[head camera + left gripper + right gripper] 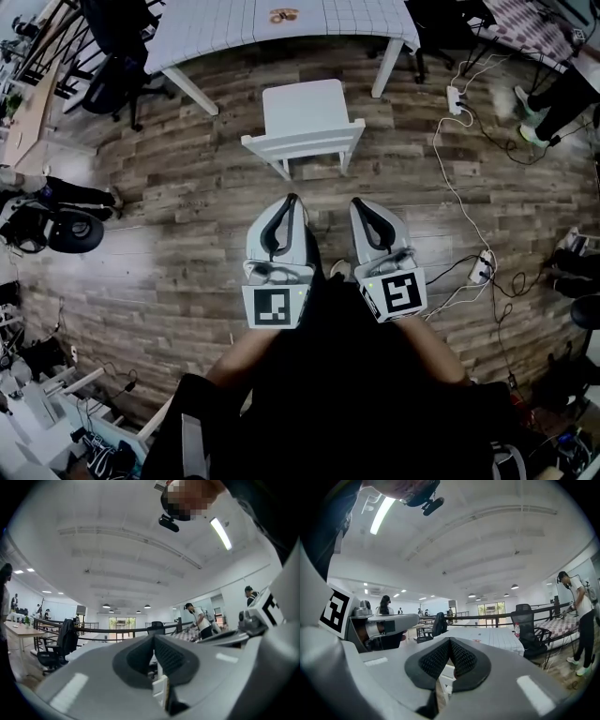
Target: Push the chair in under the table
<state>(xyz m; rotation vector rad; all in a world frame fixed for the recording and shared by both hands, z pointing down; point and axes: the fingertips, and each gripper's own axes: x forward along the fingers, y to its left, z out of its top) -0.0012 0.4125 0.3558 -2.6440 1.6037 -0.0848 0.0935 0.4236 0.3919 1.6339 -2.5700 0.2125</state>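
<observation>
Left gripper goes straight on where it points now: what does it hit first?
Probably the chair, at its backrest, with a gap yet to cross. The left gripper is shut and empty. Its height is unclear, so it might pass above.

Chair [305, 127], white: one. Counter [216, 33] with grid cloth: one. Small orange item [284, 15] on it: one. Bottle [516, 631]: one. Tongs: two, left tongs [292, 200] and right tongs [357, 202], one marker cube each, so two cubes. Power strips on the floor: two, far strip [455, 97] and near strip [481, 269]. Black office chairs in the right gripper view: two, farther office chair [438, 623] and nearer office chair [528, 630]. People there: standing person [580, 620], dark-haired person [386, 605]; tiny figures farther back, count unclear.
</observation>
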